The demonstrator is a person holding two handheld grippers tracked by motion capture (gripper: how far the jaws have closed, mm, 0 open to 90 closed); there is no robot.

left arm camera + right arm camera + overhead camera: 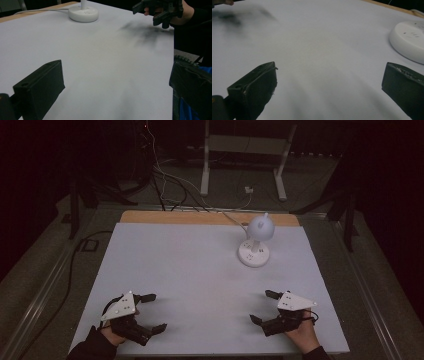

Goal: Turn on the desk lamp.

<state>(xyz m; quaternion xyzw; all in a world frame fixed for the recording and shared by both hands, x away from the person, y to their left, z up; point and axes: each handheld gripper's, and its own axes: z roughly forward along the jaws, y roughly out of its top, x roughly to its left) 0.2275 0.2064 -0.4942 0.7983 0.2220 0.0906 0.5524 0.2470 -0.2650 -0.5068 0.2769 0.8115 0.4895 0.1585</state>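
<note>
1. Nearest the high camera, at the bottom left of the table, a hand holds the black two-jaw left gripper (151, 312) with its grey three-cornered plate on top; its jaws stand wide apart with nothing between them, just above the sheet.
2. In the left gripper view the same two jaws rise at either side with only bare white surface in the gap.
3. At the bottom right, the other hand holds the matching black right gripper (264, 306), jaws likewise spread and empty, pointing inward across the table.
4. The left gripper view catches that right gripper (160, 11) farther off, casting a blurred shadow on the sheet.
5. Well apart from both, toward the far right of the table, stands a small white desk lamp with a round base and dome-shaped head (256, 241); its base also shows in the right gripper view (409, 40).
6. A white cable (231, 217) runs from the lamp over the table's far edge.
7. Everything rests on a pale white sheet covering the table (190, 270), with a strip of wooden tabletop (175, 216) bare along the back.
</note>
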